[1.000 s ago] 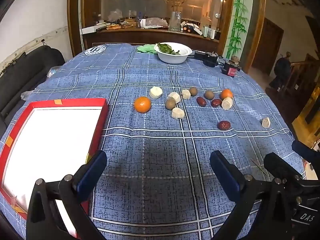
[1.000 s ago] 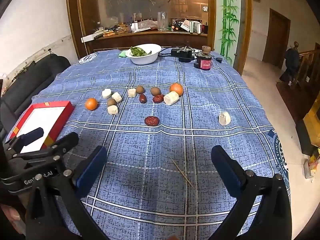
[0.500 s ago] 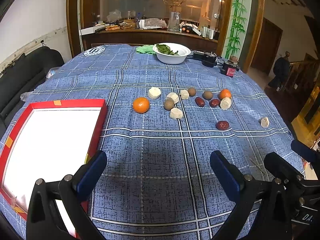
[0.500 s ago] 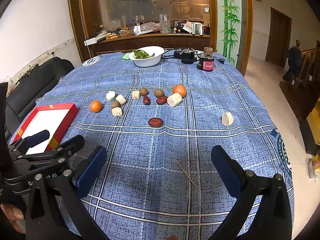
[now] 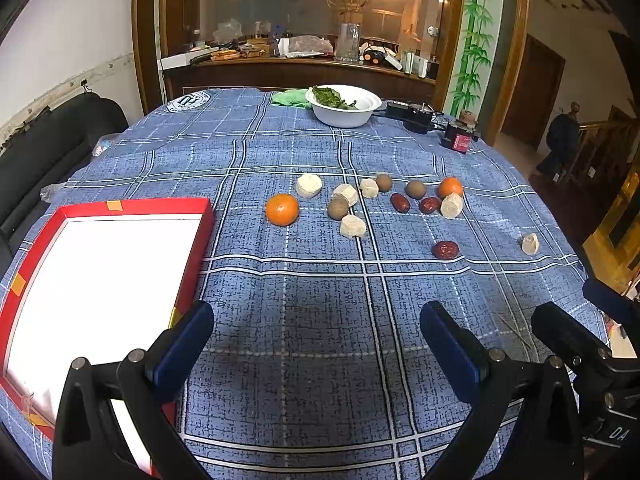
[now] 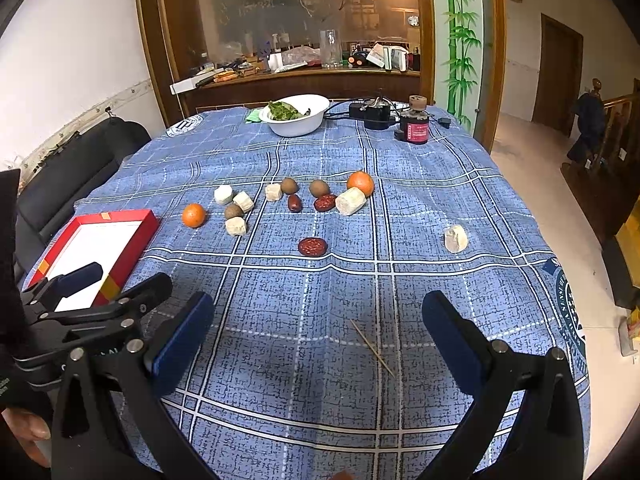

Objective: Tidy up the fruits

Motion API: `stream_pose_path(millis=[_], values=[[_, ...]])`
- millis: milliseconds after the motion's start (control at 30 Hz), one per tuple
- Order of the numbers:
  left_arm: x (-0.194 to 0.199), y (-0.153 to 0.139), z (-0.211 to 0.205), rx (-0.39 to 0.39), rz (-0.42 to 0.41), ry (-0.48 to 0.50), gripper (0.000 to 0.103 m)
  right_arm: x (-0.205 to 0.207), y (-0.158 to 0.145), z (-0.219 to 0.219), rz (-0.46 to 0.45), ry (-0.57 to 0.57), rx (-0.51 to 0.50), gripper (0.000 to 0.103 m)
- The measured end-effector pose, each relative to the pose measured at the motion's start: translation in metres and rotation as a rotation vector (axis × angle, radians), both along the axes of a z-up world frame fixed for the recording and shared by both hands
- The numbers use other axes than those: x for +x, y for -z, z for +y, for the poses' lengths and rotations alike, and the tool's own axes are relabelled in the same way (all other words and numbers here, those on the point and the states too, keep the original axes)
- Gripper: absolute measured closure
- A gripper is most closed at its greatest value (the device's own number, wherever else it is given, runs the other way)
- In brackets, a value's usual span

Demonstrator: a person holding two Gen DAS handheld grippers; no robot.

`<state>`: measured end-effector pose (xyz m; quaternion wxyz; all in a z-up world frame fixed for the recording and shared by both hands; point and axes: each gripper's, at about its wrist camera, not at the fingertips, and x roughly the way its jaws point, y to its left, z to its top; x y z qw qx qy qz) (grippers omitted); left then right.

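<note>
Fruits lie scattered mid-table: an orange (image 5: 282, 209) at the left, a second orange (image 5: 450, 187) at the right, brown kiwis (image 5: 338, 208), red dates (image 5: 445, 249) and pale cut chunks (image 5: 352, 226). A lone chunk (image 6: 456, 239) lies far right. A red tray with a white floor (image 5: 200, 216) sits at the left. My left gripper (image 5: 316, 344) is open and empty over bare cloth, well short of the fruit. My right gripper (image 6: 316, 340) is open and empty, also short of the fruit.
A white bowl of greens (image 5: 344, 106), a black adapter (image 6: 370, 112) and a small red jar (image 6: 416, 128) stand at the far edge. A thin stick (image 6: 372, 348) lies on the cloth between my right fingers. A black sofa (image 5: 40, 152) is at the left.
Both views have tilted up slightly, so the fruit sits a little lower and farther in frame. Both grippers stay open; nothing on the table has moved.
</note>
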<state>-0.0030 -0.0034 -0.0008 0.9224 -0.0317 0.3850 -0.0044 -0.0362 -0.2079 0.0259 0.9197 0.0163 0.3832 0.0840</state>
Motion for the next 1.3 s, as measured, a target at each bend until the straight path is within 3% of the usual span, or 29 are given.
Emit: stream_pose_path(millis=[1300], values=[[-0.0004,-0.0014,0.0002,-0.006,0.004,0.006,0.001,-0.0022,-0.0030,0.0066,-0.008,-0.015,0.002,0.000]])
